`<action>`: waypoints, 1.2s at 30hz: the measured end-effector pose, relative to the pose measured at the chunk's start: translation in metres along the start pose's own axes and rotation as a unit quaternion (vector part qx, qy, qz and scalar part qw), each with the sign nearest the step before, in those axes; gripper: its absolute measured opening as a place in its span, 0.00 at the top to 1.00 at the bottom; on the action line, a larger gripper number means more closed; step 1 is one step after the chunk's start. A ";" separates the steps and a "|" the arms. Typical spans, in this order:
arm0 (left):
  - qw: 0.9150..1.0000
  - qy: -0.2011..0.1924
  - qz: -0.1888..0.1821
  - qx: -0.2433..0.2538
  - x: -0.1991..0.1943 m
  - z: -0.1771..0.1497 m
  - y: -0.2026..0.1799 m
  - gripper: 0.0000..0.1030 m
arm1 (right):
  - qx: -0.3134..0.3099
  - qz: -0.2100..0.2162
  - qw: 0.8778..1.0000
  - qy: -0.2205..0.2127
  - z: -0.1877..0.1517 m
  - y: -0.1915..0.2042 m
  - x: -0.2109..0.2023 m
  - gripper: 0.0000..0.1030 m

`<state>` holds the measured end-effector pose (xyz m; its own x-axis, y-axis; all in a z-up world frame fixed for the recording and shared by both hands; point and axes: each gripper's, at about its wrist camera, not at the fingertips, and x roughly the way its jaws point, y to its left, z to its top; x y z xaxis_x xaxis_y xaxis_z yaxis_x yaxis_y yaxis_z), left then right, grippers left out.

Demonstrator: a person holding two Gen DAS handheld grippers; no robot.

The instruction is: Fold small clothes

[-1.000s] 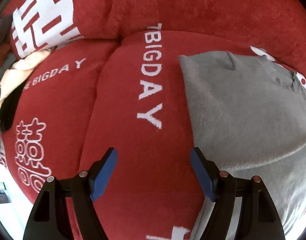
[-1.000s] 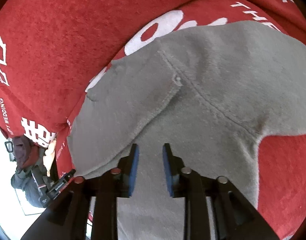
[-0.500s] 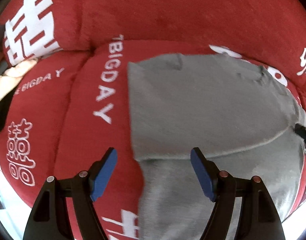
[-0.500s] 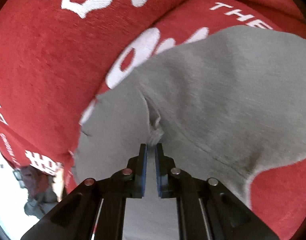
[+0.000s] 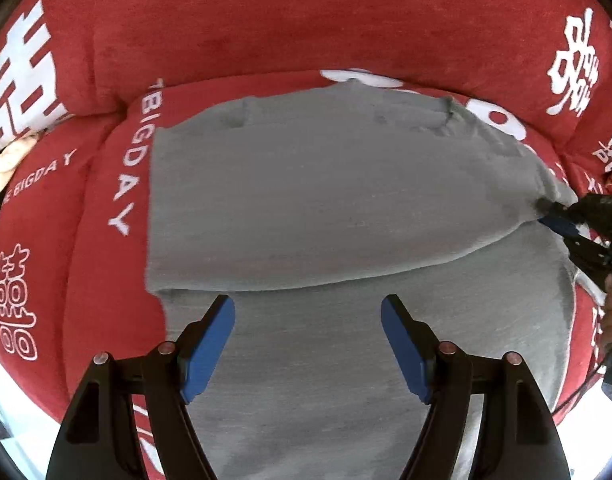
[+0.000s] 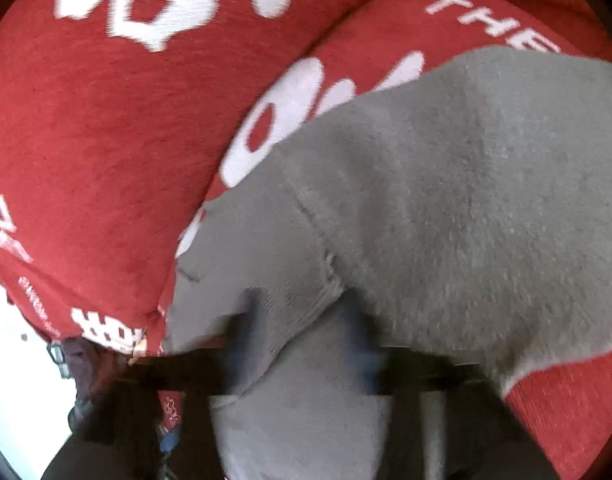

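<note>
A grey garment (image 5: 337, 208) lies spread on a red cushion with white lettering (image 5: 242, 32), its upper part folded over the lower. My left gripper (image 5: 307, 316) is open and empty just above the lower grey layer, near the fold's edge. My right gripper (image 5: 545, 216) shows at the right edge of the left wrist view, at the garment's right corner. In the right wrist view the garment (image 6: 465, 200) fills the right side; the right gripper (image 6: 302, 344) is blurred, with a ridge of grey cloth lying between its fingers.
The red cushion (image 6: 106, 140) has a raised back roll behind the garment. A cream cloth (image 5: 6, 160) lies at the left edge. A bright floor shows past the cushion's lower left edge (image 6: 10, 360).
My left gripper has swung right, from over bare red cushion to over the grey garment. My right gripper closed toward a cloth ridge half a second ago; its fingers now look wider apart and blurred.
</note>
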<state>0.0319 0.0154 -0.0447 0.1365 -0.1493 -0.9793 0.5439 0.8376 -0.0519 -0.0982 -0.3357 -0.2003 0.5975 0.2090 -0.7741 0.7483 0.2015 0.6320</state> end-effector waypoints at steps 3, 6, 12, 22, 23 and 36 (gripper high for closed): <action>1.000 -0.010 0.001 0.013 -0.002 0.001 -0.010 0.26 | -0.026 0.001 1.000 -0.005 -0.008 0.003 -0.009 0.93; 1.000 -0.001 0.000 0.013 0.005 0.001 -0.016 0.26 | -0.045 -0.033 0.998 0.005 -0.013 -0.002 -0.006 0.93; 1.000 0.008 -0.007 0.022 0.005 -0.002 -0.038 0.26 | -0.045 -0.024 0.999 0.014 -0.011 0.001 -0.013 0.89; 0.998 0.029 -0.039 0.051 0.009 -0.004 -0.102 0.26 | -0.006 -0.019 0.999 0.026 -0.040 -0.056 -0.081 0.61; 0.997 0.028 -0.041 0.057 0.010 -0.002 -0.112 0.26 | 0.005 -0.023 1.000 0.020 -0.040 -0.067 -0.090 0.61; 0.991 0.029 -0.062 0.117 0.023 0.009 -0.229 0.26 | 0.177 -0.055 0.971 -0.152 -0.007 -0.215 -0.216 0.58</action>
<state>-0.0815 -0.1846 -0.0532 0.0127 -0.2085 -0.9779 0.7317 0.6685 -0.1330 -0.3902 -0.4179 -0.1691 0.5259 -0.0977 -0.8449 0.8323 -0.1453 0.5349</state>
